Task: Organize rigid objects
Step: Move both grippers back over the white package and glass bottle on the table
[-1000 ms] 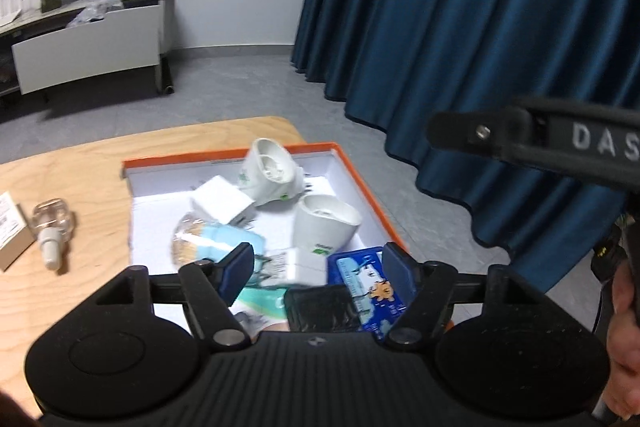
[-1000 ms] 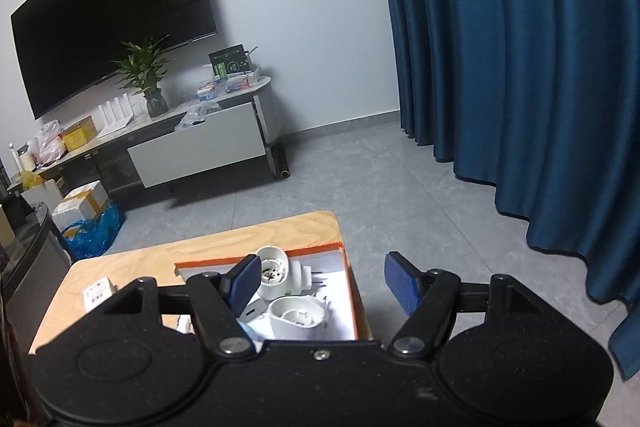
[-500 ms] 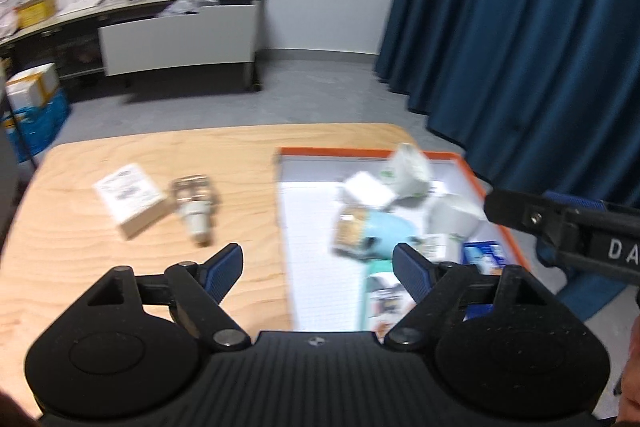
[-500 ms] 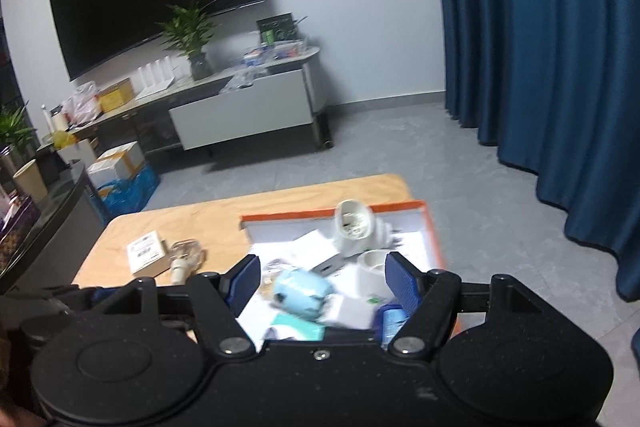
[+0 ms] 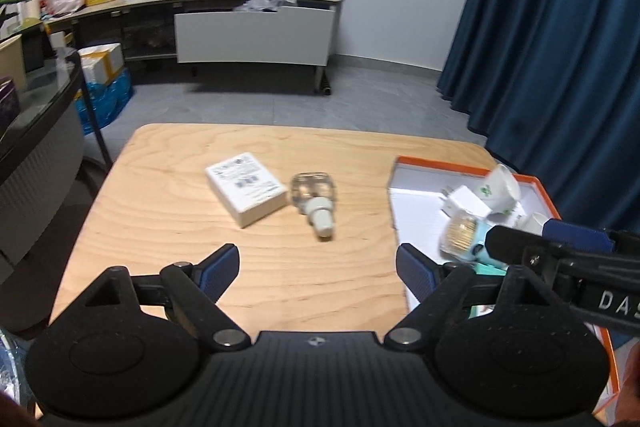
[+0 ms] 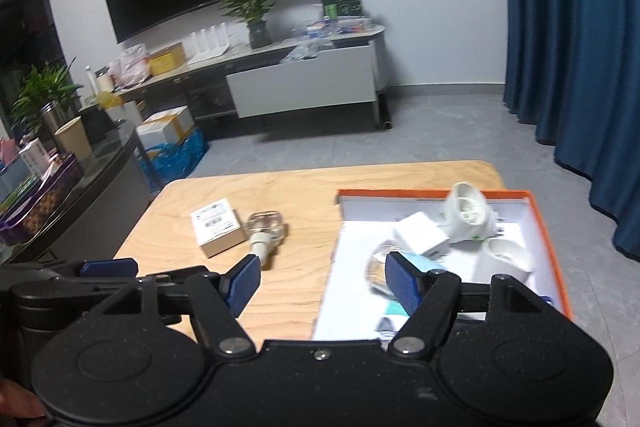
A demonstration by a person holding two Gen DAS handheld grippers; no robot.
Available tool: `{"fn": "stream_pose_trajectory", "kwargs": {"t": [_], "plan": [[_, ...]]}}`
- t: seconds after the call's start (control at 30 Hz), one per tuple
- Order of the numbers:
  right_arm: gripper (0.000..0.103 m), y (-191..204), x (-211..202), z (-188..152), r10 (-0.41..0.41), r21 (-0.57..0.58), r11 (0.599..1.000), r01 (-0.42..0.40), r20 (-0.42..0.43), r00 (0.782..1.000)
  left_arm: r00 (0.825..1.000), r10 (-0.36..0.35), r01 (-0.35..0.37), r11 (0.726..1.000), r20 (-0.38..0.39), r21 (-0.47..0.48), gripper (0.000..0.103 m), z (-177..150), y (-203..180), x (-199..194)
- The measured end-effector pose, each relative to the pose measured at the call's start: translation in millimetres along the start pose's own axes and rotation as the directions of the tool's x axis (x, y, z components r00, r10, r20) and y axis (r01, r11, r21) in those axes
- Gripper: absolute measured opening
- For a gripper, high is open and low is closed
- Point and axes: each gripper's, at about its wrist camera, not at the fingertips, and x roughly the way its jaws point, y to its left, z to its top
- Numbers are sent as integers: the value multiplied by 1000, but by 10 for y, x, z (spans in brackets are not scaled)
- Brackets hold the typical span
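Note:
A small white-and-tan box (image 5: 246, 189) (image 6: 218, 227) and a clear bottle with a white cap (image 5: 314, 201) (image 6: 266, 233) lie side by side on the wooden table (image 5: 160, 219). To their right, an orange-rimmed white tray (image 5: 440, 163) (image 6: 432, 193) holds a white cube charger (image 6: 420, 237), white cup-shaped plugs (image 6: 466, 209) and a teal pack (image 5: 460, 239). My left gripper (image 5: 318, 263) hovers over bare table short of the bottle, its jaws opening with nothing between them. My right gripper (image 6: 322, 279) stands open and empty at the tray's left edge.
A dark glass-topped counter (image 6: 100, 163) stands left of the table. A white media cabinet (image 5: 256, 35) with a plant sits by the far wall, and a blue curtain (image 5: 560, 47) hangs close on the right. The right gripper's finger (image 5: 576, 235) crosses the left view over the tray.
Both views have swung left from over the tray toward the table's middle, bringing the box and bottle into view. The left jaws have spread wider. The right jaws look unchanged.

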Motion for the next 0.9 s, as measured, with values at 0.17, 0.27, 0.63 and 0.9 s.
{"fn": "stream_pose_trajectory", "kwargs": {"t": [0.17, 0.27, 0.63, 0.9], "plan": [[83, 183, 154, 13, 24, -29, 999, -24, -22, 999, 1000, 21, -22, 999, -4, -31, 88, 6, 176, 40], [83, 258, 238, 29, 31, -35, 999, -32, -29, 999, 1000, 30, -30, 998, -7, -54, 88, 7, 272, 87], [83, 388, 546, 58, 58, -46, 997, -61, -53, 997, 998, 49, -52, 992, -28, -119, 91, 38, 500, 291], [83, 371, 640, 47, 67, -51, 996, -71, -64, 996, 996, 73, -82, 976, -56, -202, 99, 218, 599, 649]]}}
